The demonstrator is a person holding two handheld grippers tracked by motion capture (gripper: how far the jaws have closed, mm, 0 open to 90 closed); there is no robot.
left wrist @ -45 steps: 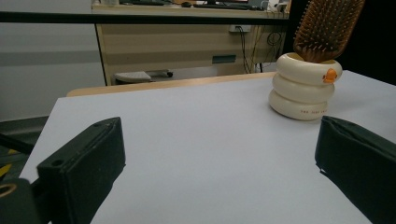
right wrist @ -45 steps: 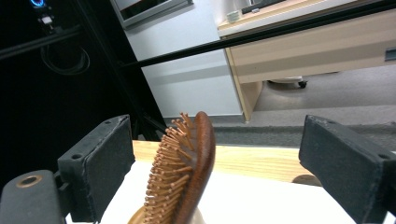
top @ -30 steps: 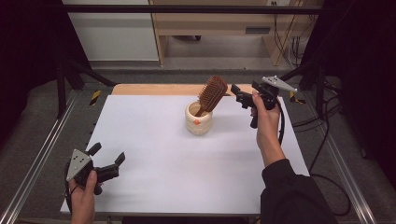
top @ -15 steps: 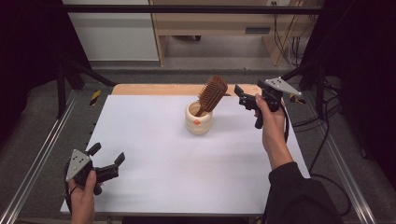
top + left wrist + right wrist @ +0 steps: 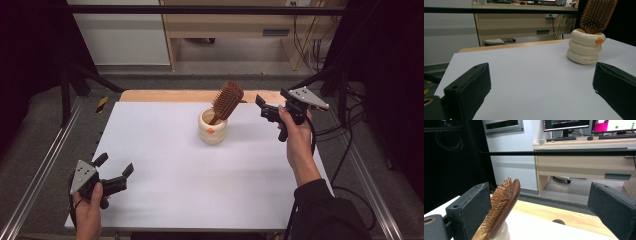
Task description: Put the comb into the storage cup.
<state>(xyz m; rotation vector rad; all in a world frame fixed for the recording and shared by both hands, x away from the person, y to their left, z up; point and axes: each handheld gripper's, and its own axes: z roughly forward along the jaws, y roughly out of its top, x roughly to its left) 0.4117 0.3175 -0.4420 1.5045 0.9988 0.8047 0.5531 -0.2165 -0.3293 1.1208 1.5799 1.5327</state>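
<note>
**Hairbrush stood in its cup, right gripper nearest and open**

Hairbrush of brown wood, oval-headed with wooden bristles (image 5: 227,99), stood handle-down in the cream ribbed ceramic cup (image 5: 212,131), and the cup served as the landmark for everything else on the white table top (image 5: 200,195). The cup sat toward the far side of that surface, a little right of its middle. The brush's long axis ran up out of the cup and leaned toward the right and far side, so its head overhung the cup's rim on the side facing the right gripper (image 5: 265,110).

That gripper hung in the air just right of the cup and about level with the brush head, near it but not touching. Its jaws were spread wide and held nothing. In the right gripper view the brush head (image 5: 504,205) rose edge-on close beside one jaw, bristles turned toward that jaw, with a wide gap to the other.

The left gripper (image 5: 116,171) sat well away from the cup, at the near left corner of the table, its jaws likewise parted and empty. In the left gripper view the cup (image 5: 585,47) stood far off beyond the jaws.

Judged from this, the right hand was plainly the nearer one, and any grasp of the brush would turn on closing across the leaning head or the neck just above the rim.
</note>
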